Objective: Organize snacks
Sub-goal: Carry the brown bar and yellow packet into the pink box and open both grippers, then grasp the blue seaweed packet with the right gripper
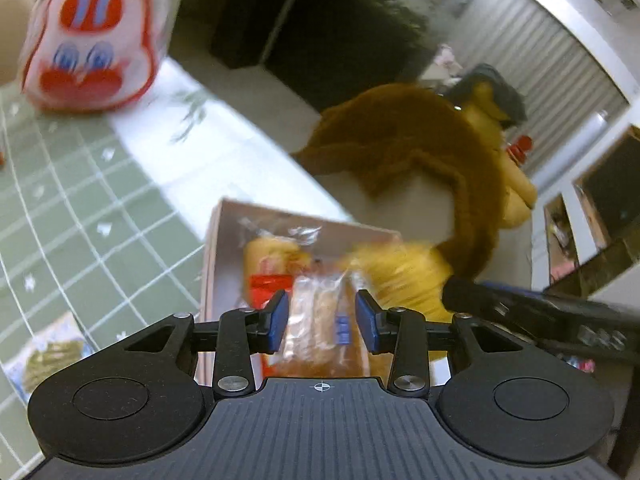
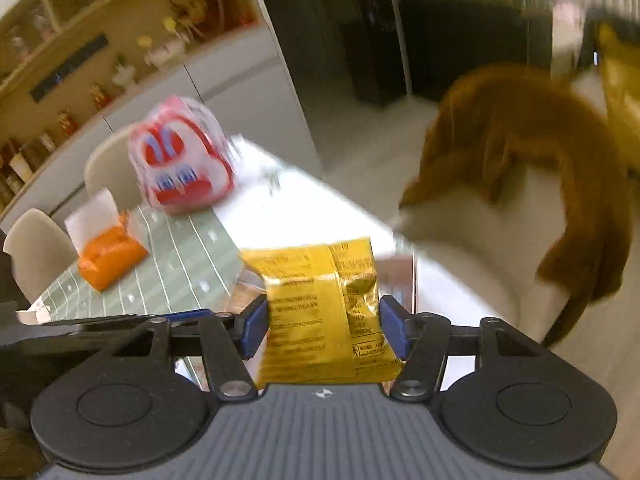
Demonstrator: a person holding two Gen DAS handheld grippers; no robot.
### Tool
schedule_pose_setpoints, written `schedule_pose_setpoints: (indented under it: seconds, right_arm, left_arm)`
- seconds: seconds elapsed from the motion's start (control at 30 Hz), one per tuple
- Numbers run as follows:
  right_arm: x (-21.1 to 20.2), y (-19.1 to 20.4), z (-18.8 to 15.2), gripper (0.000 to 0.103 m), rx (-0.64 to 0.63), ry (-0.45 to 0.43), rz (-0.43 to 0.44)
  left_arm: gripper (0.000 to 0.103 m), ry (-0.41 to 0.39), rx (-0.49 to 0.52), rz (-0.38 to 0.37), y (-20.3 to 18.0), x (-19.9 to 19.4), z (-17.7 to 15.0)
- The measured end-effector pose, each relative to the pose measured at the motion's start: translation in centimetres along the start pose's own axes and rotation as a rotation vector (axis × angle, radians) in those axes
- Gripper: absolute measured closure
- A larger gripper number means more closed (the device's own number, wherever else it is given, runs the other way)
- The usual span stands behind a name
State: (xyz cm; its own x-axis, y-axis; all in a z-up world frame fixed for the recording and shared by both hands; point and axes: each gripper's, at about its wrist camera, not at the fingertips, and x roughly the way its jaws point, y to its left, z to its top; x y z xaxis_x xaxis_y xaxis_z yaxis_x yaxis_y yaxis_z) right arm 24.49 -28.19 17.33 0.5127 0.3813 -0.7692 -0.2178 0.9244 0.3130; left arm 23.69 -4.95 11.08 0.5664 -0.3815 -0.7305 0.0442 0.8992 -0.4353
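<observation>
In the left wrist view my left gripper (image 1: pixel 322 318) is shut on a clear bread packet (image 1: pixel 320 324) and holds it above a pink cardboard box (image 1: pixel 210 276). The box holds a bread bun packet (image 1: pixel 272 258) with a red label. A yellow snack packet (image 1: pixel 404 276) shows blurred over the box's right side, held by the other gripper's black arm (image 1: pixel 540 316). In the right wrist view my right gripper (image 2: pixel 324 324) is shut on that yellow snack packet (image 2: pixel 320 308), above the table edge.
A green checked tablecloth (image 1: pixel 80 200) covers the table. A red and white rabbit-face bag (image 1: pixel 92 36) stands at the far side (image 2: pixel 180 156). An orange tissue pack (image 2: pixel 112 256) and a small wrapped snack (image 1: pixel 52 348) lie on the cloth. A brown fur throw (image 1: pixel 400 144) drapes a white chair.
</observation>
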Motion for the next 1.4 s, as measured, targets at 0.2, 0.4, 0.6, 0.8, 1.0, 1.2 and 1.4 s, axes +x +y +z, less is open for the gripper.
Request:
schedule_pose_setpoints:
  seconds: [0.2,0.4,0.6,0.8,1.0,1.2,1.4]
  right_arm:
    - [1.9,-1.8,-1.2,0.027,-0.009,0.03,-0.039]
    - [4.2,0.6,-1.2,0.027,-0.04,0.08,-0.025]
    - [4.9,5.8,-3.6,0.026,-0.167,0.108,0.012]
    - [2.6,4.1,-7.2,0.025,-0.103,0.112,-0.037]
    - [-0.6,1.6,-10.4,0.025,-0.104,0.094,-0.112]
    - [0.7,6.4,-13.4,0.02,-0.216,0.159,0.055]
    - [5.7,16.4,-13.3,0.02,-0.405,0.173,0.117]
  left_arm:
    - [0.061,-0.08,-0.016,0.105,4.0,-1.4,-1.3]
    - [0.062,-0.124,-0.175,0.291,10.0,-5.4,-5.0]
    - [0.062,-0.13,-0.184,0.327,11.7,-8.4,-8.8]
    - [0.061,0.036,0.005,0.049,6.1,-5.3,-12.0]
    - [0.061,0.01,-0.067,0.09,6.2,-5.2,-14.2]
    - [0.062,-0.108,-0.256,0.244,10.2,-9.8,-15.5]
    - [0.062,-0.105,-0.281,0.4,12.9,-13.3,-16.8]
